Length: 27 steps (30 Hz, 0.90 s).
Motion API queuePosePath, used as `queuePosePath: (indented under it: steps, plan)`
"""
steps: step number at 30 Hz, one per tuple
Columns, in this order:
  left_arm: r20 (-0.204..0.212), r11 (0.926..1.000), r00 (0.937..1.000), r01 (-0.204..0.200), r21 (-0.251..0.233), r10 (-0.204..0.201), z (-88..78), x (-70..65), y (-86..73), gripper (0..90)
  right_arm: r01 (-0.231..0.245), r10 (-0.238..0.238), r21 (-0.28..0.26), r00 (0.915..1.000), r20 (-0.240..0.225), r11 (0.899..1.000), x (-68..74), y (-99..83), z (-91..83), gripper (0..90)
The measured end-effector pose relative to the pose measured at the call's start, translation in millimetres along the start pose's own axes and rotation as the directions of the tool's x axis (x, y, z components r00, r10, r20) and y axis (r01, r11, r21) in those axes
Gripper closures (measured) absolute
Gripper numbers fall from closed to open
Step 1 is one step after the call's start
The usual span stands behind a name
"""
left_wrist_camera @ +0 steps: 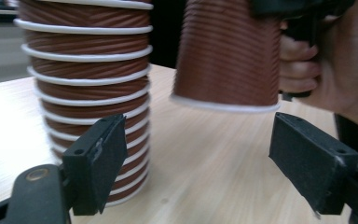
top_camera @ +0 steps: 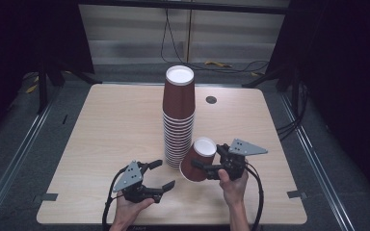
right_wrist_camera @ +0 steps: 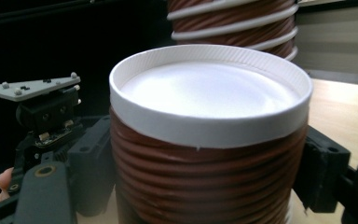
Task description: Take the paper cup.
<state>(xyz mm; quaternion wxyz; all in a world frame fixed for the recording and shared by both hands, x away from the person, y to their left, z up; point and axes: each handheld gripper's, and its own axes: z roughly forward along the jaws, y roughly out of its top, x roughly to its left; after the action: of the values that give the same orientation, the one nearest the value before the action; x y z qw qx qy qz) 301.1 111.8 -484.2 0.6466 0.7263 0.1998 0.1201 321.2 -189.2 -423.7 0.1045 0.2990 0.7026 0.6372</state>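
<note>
the tall stack of brown ribbed paper cups stands upside down on the counter, and everything else sits off it. just to the stack's right, nearer the person, the right tool is clamped on a single brown cup, also inverted (its white base faces up), tilted and held clear of the counter; in the right gripper view a jaw presses each side of its ribbed wall. the left tool hangs in front of the stack, slightly to its left, jaws spread wide with nothing between them, pointing toward the stack's lower cups and the held cup's rim.
</note>
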Motion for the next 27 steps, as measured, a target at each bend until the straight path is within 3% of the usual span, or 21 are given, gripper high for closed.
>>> queuePosePath:
  steps: [11,15,19,27]
  plan:
    - [0.050,0.9989,0.9979,-0.043,0.020,0.042,7.5,-5.4,5.0,15.9,0.009,-0.008,0.029,0.9988,-0.049,1.000,9.1,-9.4,11.5,21.3]
    - [0.040,0.9991,0.9985,-0.039,0.014,0.038,13.6,-7.3,3.5,15.7,0.015,-0.013,0.037,0.9976,-0.067,0.999,13.0,-10.4,15.5,21.3]
    - [0.088,0.9997,0.9960,-0.021,0.013,0.020,19.9,-4.5,-1.0,15.1,0.018,-0.015,0.041,0.9977,-0.066,0.999,14.5,-11.4,17.4,21.4]
    - [0.099,0.9990,0.9942,-0.042,0.014,0.040,28.7,-8.0,1.5,11.7,0.009,-0.005,0.040,0.9963,-0.086,0.999,15.0,-15.0,21.6,21.5]
